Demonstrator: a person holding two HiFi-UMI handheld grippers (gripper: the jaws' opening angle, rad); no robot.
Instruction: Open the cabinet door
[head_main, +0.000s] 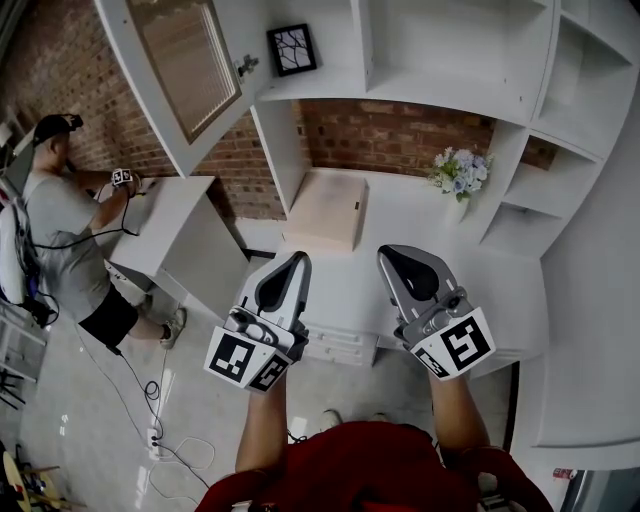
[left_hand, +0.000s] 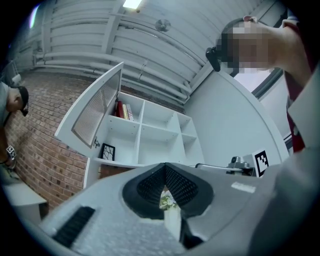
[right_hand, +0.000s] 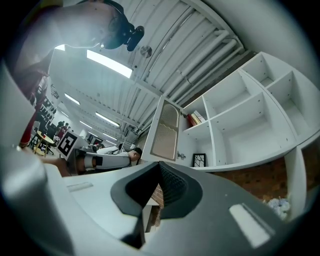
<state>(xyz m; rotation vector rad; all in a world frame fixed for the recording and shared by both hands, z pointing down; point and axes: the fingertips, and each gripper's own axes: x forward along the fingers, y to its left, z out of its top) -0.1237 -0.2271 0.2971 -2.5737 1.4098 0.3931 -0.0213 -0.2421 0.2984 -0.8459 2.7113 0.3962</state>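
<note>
Filling the far side, the white shelving unit (head_main: 420, 90) is seen with its cabinet door (head_main: 185, 65) swung wide at the far left, so the opening is judged done. Below, the table (head_main: 400, 270) is occupied only by a flat box (head_main: 325, 208) and a flower vase (head_main: 458, 180). The left tongs (head_main: 295, 262) and right tongs (head_main: 390, 258) are held near, well apart from the door. Both are pressed together on nothing, presumably because no grip is needed.
</note>
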